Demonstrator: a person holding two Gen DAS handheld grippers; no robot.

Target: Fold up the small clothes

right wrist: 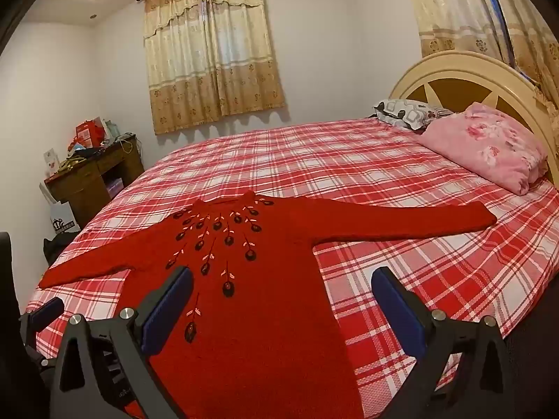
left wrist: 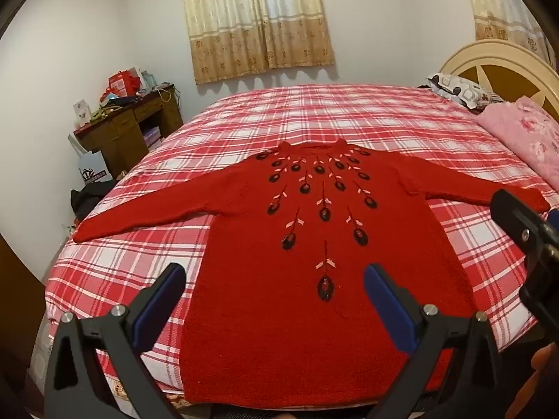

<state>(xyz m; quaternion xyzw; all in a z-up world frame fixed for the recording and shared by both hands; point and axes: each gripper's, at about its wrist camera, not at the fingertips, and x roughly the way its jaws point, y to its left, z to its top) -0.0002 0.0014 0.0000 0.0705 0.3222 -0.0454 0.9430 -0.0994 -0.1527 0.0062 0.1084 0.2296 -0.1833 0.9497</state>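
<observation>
A small red knitted sweater [left wrist: 279, 314] with dark embroidered flowers lies flat, front up, on the plaid bed, sleeves spread to both sides and hem at the near edge. It also shows in the right wrist view [right wrist: 272, 314]. My left gripper [left wrist: 274, 277] is open and empty, hovering above the hem. My right gripper [right wrist: 281, 279] is open and empty, above the sweater's lower right side. Part of the right gripper [left wrist: 524, 230] shows at the right of the left wrist view. Part of the left gripper [right wrist: 42, 317] shows at the left of the right wrist view.
The bed has a red and white plaid sheet [left wrist: 349, 118]. A pink floral quilt [right wrist: 489, 146] and a patterned pillow [right wrist: 405, 111] lie by the cream headboard [right wrist: 454, 76]. A cluttered wooden desk [left wrist: 129, 125] stands to the left, curtains [left wrist: 258, 24] behind.
</observation>
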